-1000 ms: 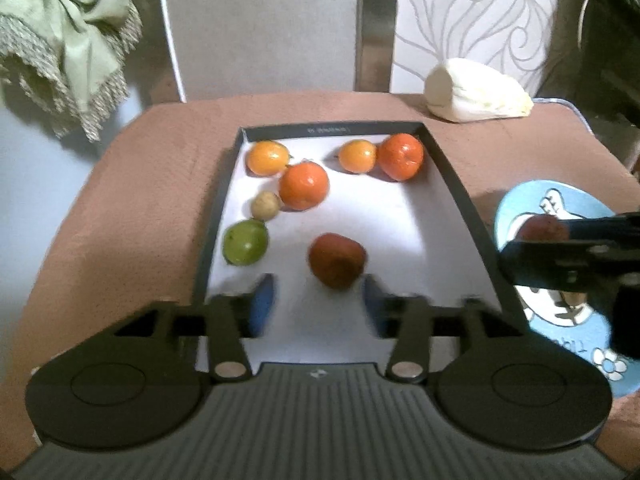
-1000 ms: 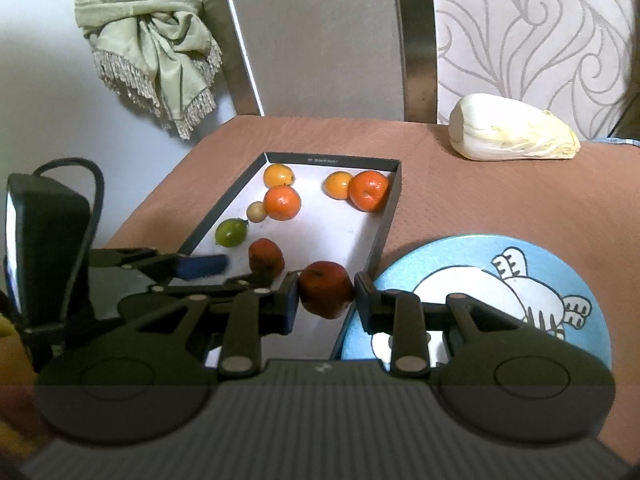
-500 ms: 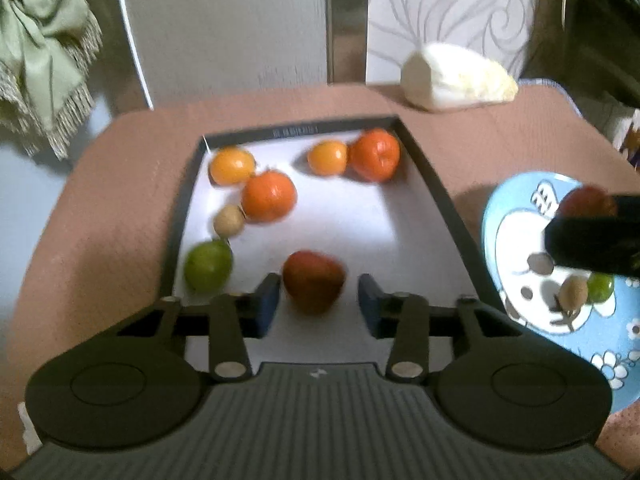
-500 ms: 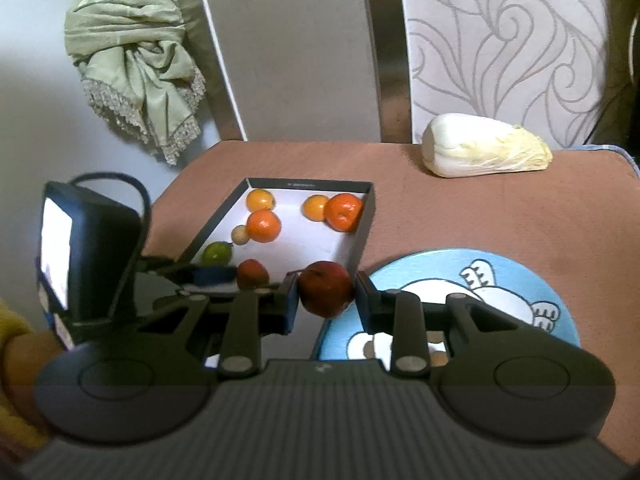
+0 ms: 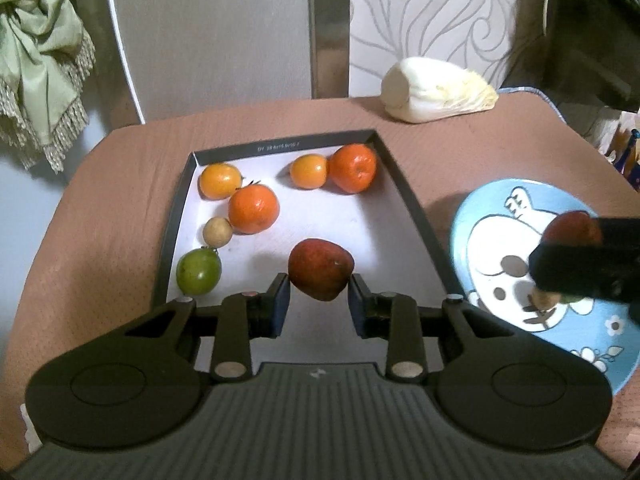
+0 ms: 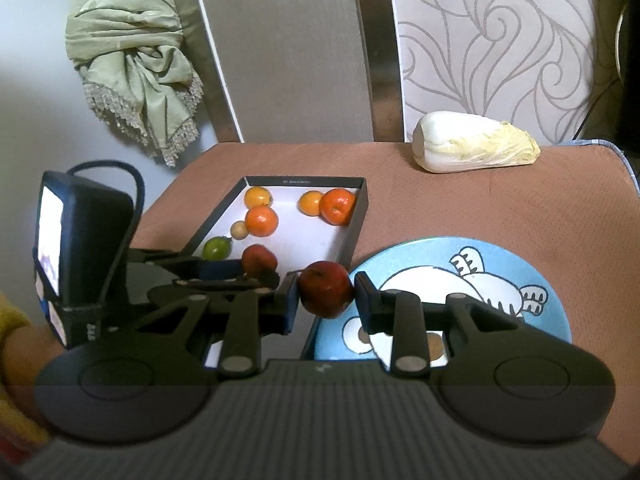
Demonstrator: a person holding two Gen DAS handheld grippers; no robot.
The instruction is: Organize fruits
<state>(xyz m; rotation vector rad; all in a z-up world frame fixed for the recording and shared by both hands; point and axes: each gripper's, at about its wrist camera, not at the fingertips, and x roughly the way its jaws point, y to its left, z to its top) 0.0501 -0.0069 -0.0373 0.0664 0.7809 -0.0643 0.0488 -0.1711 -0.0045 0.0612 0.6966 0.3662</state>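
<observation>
Over the tray's [image 5: 404,196] near end, your left tool [image 5: 318,300] is closing around a red fruit [image 5: 320,268] that lay clear a second ago; your right tool [image 6: 326,298] grips another [image 6: 325,288] toward the plate [image 6: 500,264].

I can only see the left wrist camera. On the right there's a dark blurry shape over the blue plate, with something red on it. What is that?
Observer: That is the right gripper, its pads clamped on a second red fruit.
Operator: Does my own gripper carry anything on its back?
Observer: Yes. The left gripper, whose jaws are closing on the red fruit between them in the tray, bears a black box with a lit screen.
Operator: Who holds it?
Observer: Only a yellow sleeve shows, at the picture's left edge behind that box.
</observation>
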